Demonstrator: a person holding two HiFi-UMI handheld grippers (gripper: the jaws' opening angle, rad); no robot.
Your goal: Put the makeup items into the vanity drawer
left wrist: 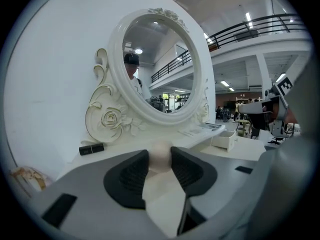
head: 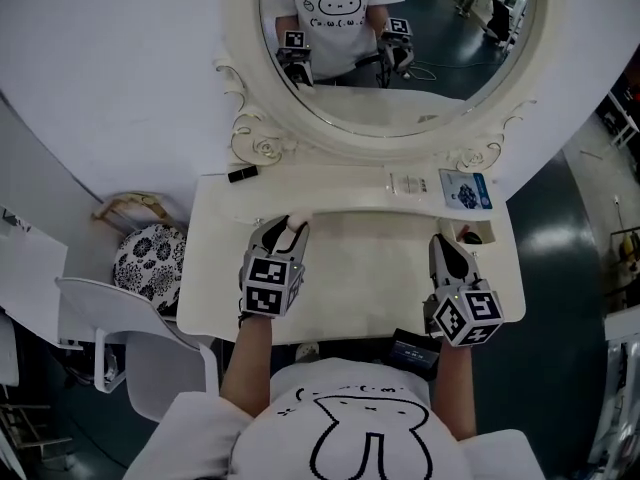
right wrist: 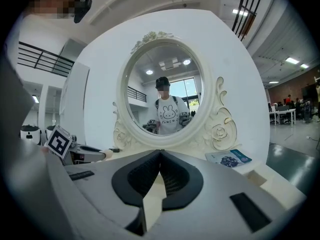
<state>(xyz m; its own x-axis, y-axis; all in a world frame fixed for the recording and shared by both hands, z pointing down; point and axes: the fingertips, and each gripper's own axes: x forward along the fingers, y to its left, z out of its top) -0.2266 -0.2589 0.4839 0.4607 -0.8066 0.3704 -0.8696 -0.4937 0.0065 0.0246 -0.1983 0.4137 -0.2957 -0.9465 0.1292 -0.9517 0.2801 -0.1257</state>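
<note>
My left gripper [head: 292, 225] is shut on a cream egg-shaped makeup sponge [left wrist: 160, 155], held above the left half of the white vanity top [head: 370, 268]. The sponge's rounded tip pokes out between the dark pads [left wrist: 131, 176]. A black lipstick [head: 242, 173] lies at the back left by the mirror's base, and also shows as the lipstick [left wrist: 91, 148] in the left gripper view. My right gripper [head: 441, 240] hovers over the right side, shut with nothing in it; its tips meet [right wrist: 160, 153]. A small open drawer [head: 488, 231] sits at the right edge, with something dark inside.
A round ornate mirror [head: 395, 118] rises at the back and reflects me and both grippers. A blue and white packet [head: 465, 190] and a white card [head: 410, 181] lie under it. A white chair [head: 120, 328] and a patterned cushion [head: 150, 258] stand at the left.
</note>
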